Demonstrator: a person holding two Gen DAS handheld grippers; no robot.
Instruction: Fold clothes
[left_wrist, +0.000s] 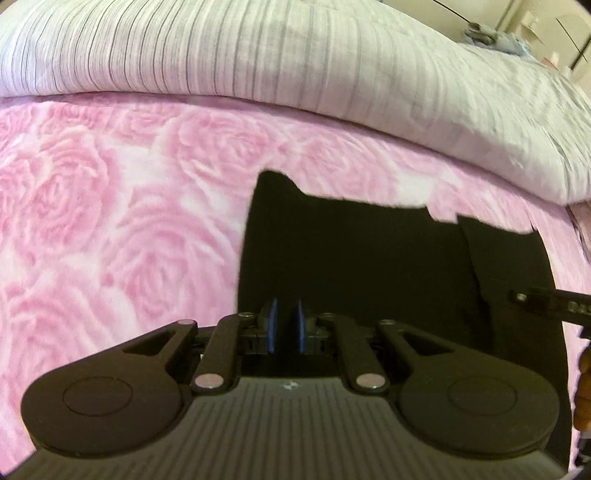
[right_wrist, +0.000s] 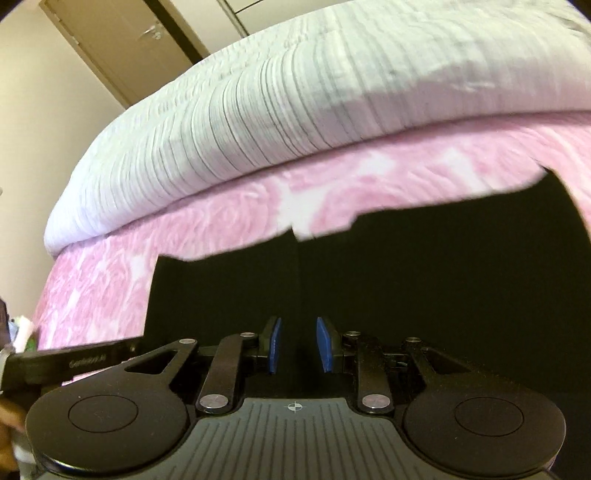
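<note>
A black garment (left_wrist: 369, 266) is spread flat on the bed (left_wrist: 110, 221), beside a striped quilt (left_wrist: 258, 55). The left gripper (left_wrist: 285, 325) and right gripper (right_wrist: 298, 345) are held over it, jaws released, nothing grasped. Matching edges should be gripped evenly.

Black hand-held gripper (left_wrist: 285, 325), blue pads (left_wrist: 272, 325)

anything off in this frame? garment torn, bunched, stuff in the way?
Nothing stands out. The black garment lies flat on the pink rose bedspread; its far edge runs uneven, no tear visible. Left gripper and right gripper are both slightly open over it, gripping nothing. The striped white duvet sits behind, clear of it.
</note>
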